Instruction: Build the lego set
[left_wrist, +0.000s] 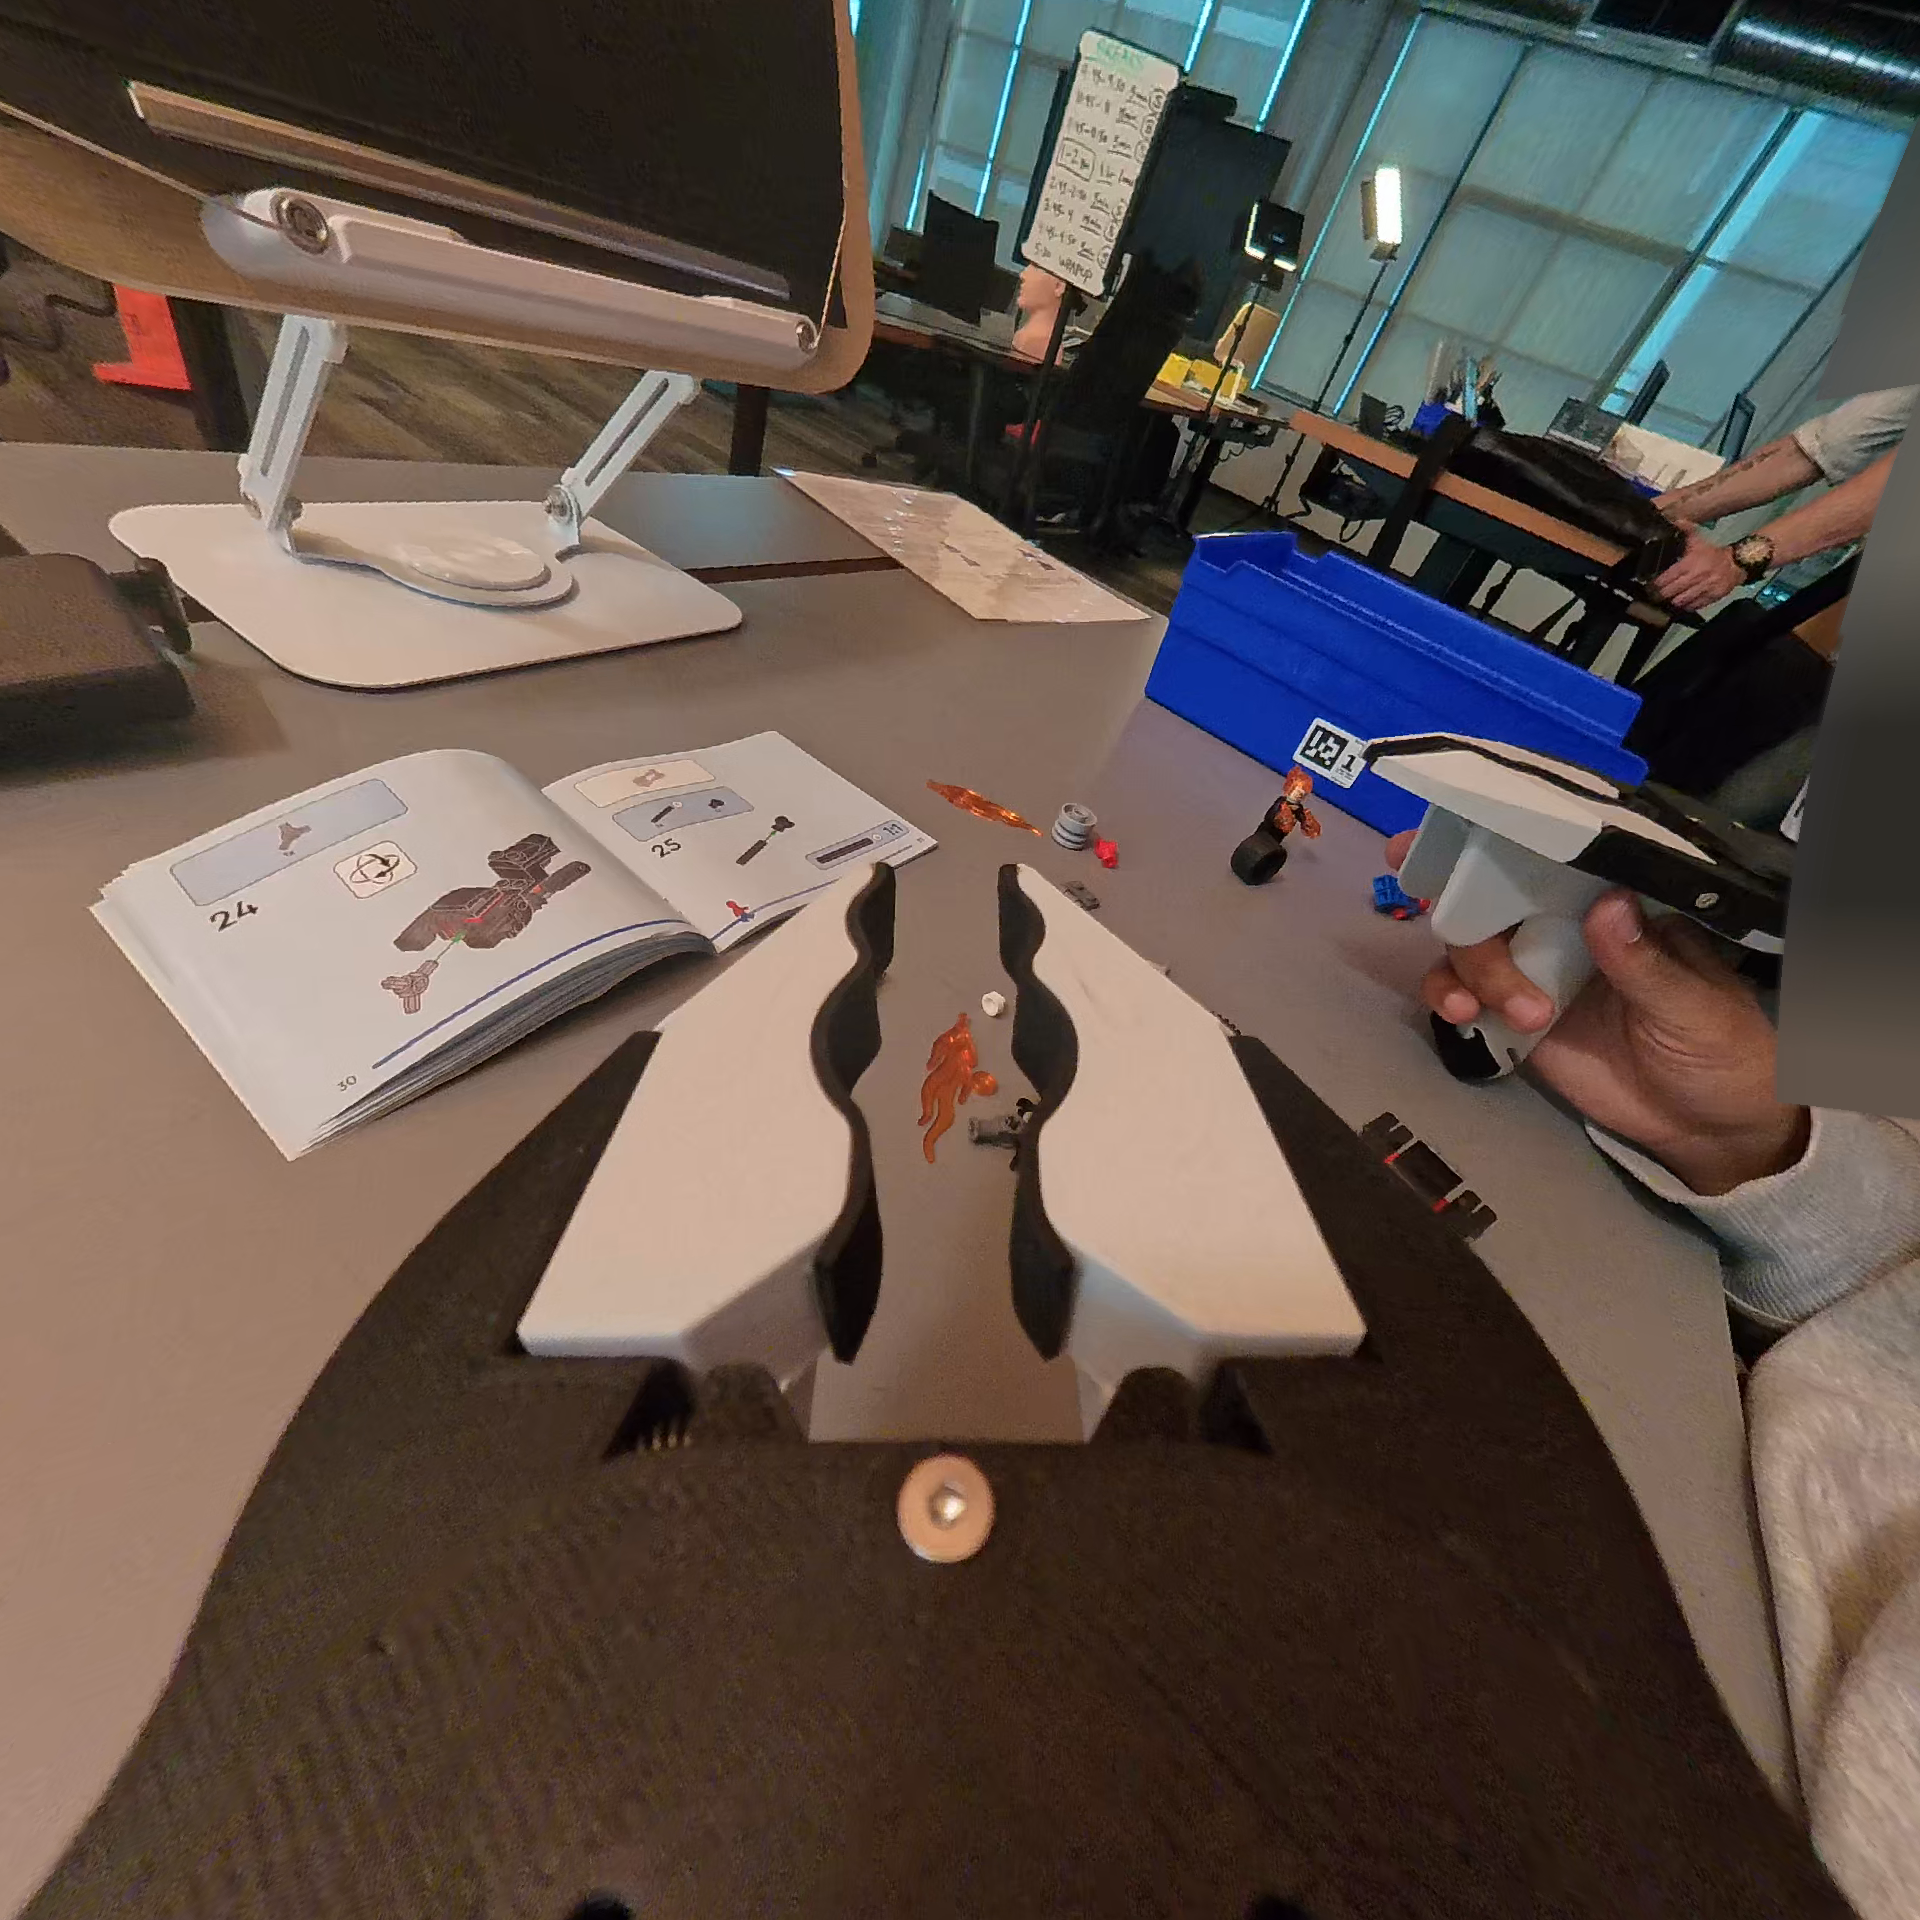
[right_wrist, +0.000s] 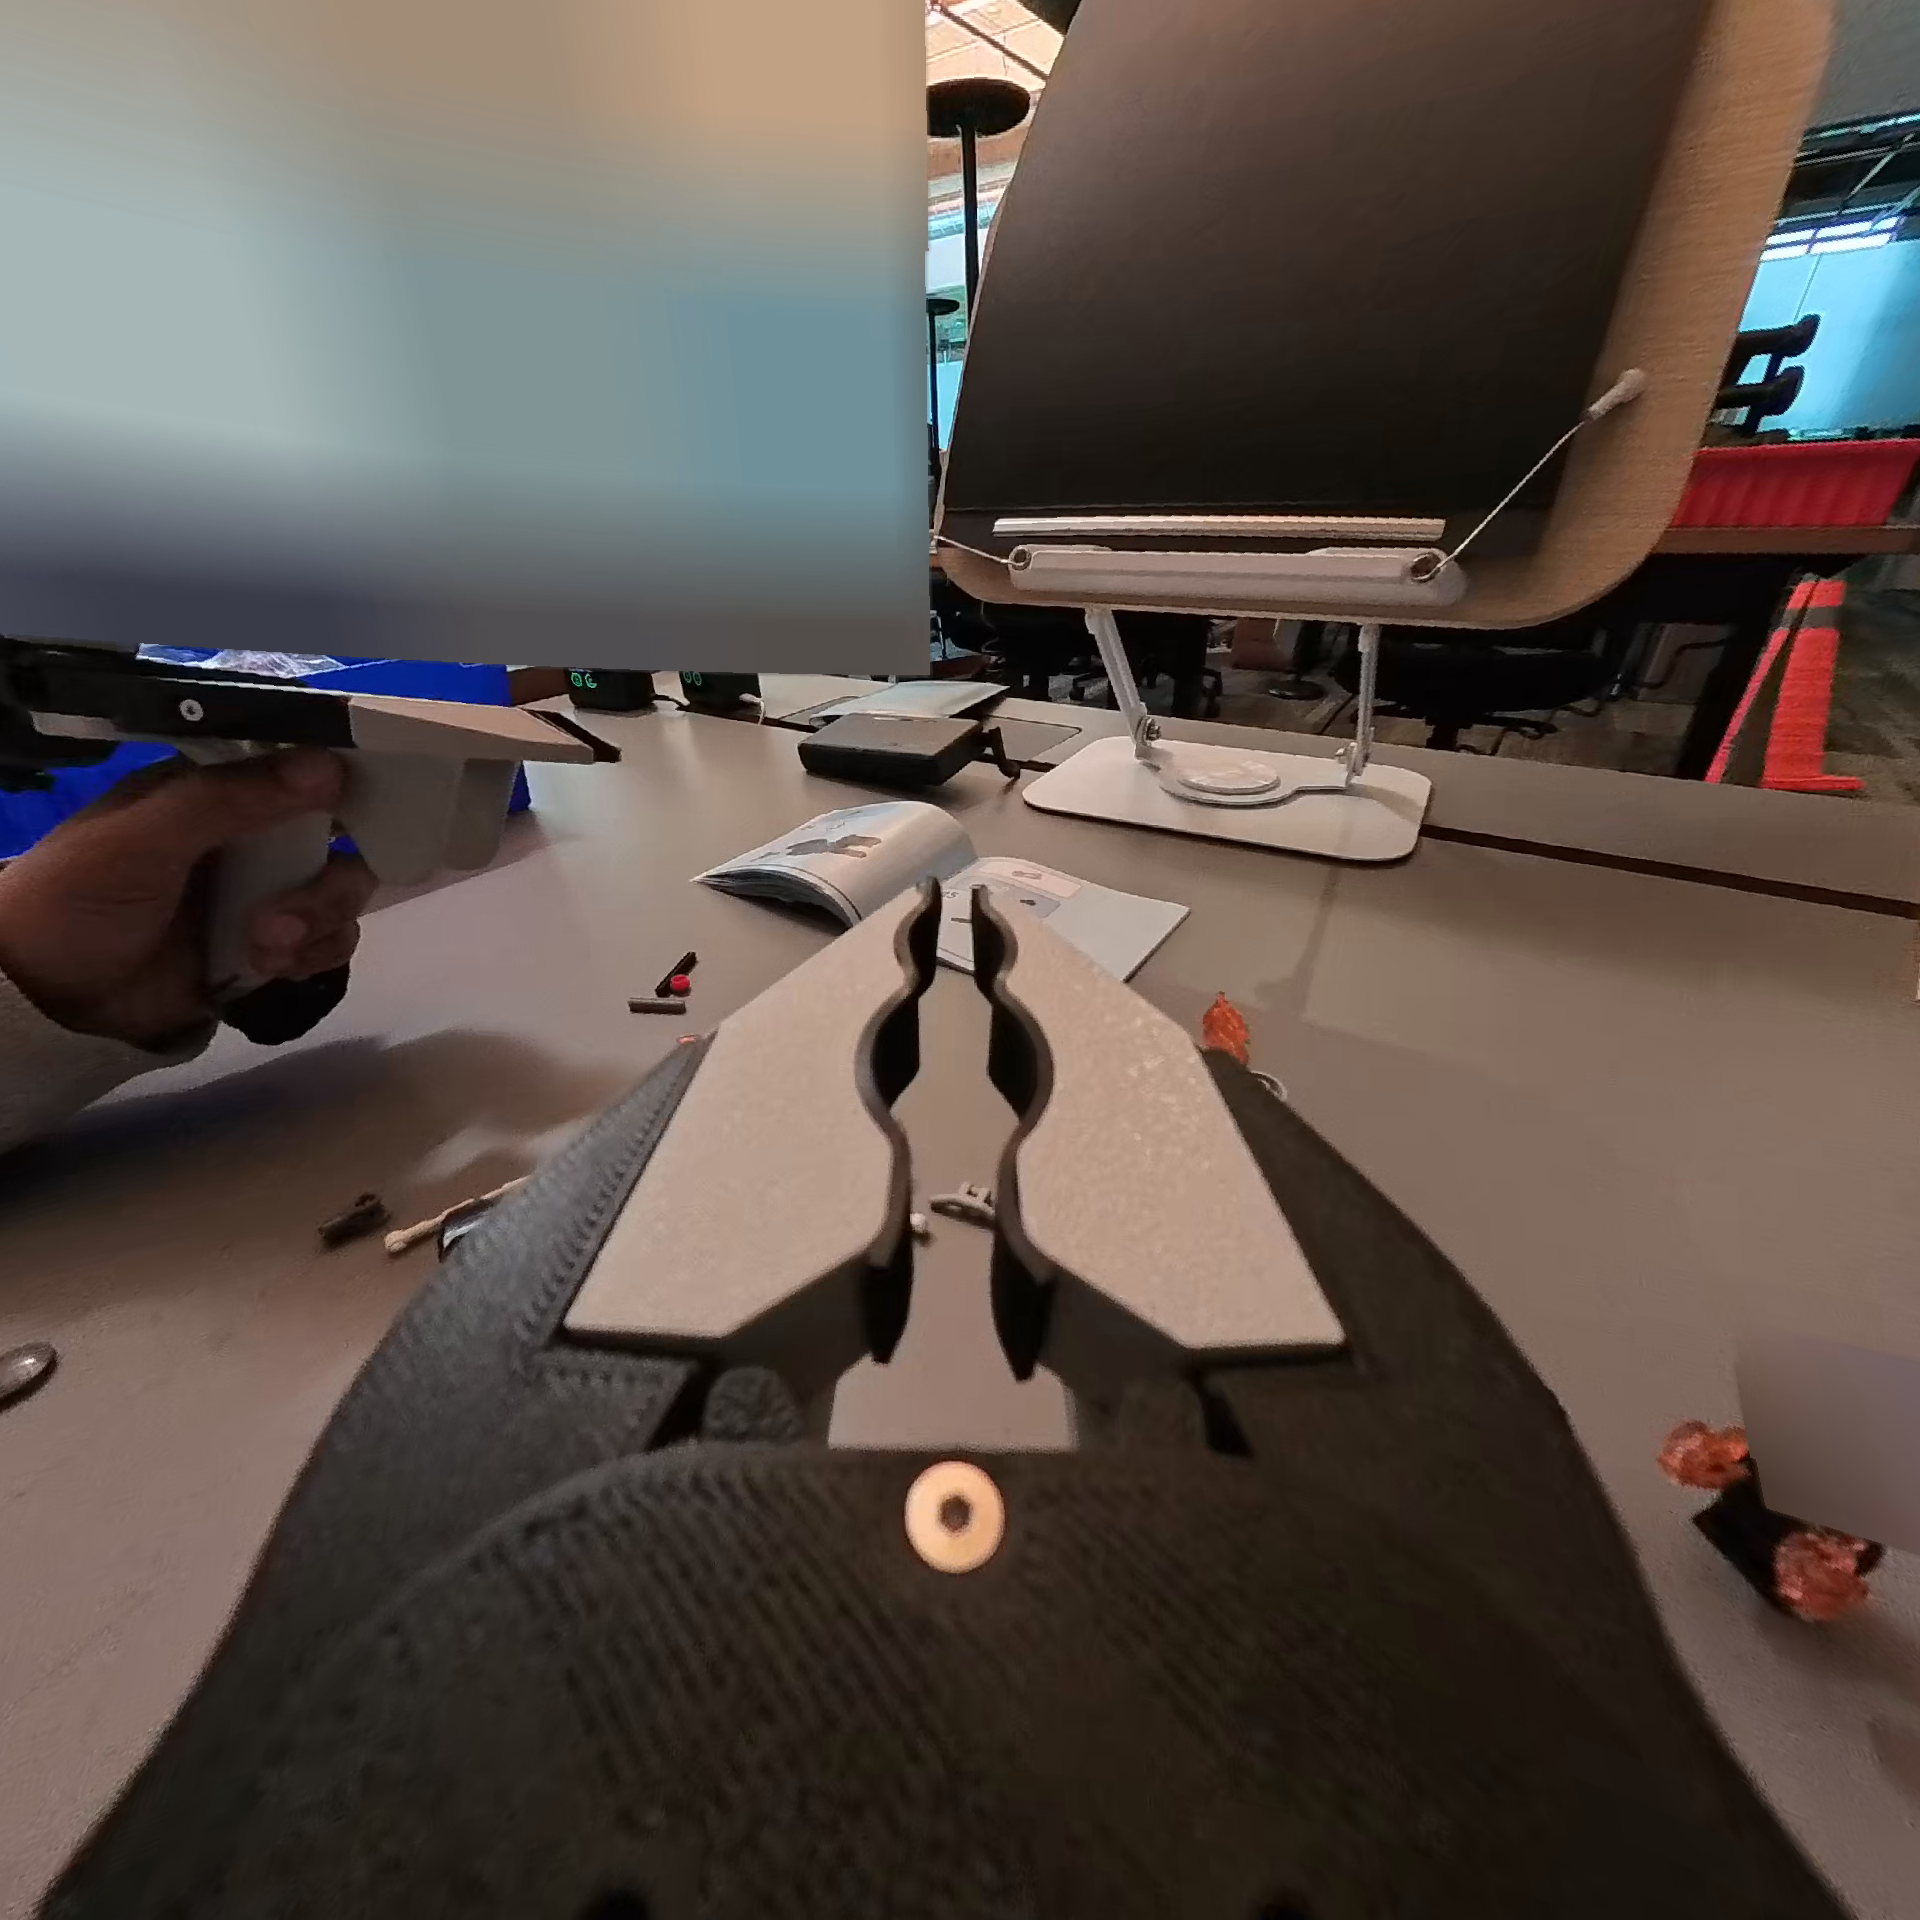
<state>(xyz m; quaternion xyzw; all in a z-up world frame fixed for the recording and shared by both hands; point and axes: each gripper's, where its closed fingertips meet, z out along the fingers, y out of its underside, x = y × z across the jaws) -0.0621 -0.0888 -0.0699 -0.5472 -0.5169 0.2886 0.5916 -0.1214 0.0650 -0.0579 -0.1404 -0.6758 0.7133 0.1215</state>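
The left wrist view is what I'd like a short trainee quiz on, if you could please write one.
1. True or false: the left tool grips the orange flame piece.
2. Which lies nearer the blue bin: A, the open booklet; B, the little figure?
3. What does the hand at right hold?

Key: 1 false, the piece lies on the table between open fingers. 2 B. 3 The right tool.
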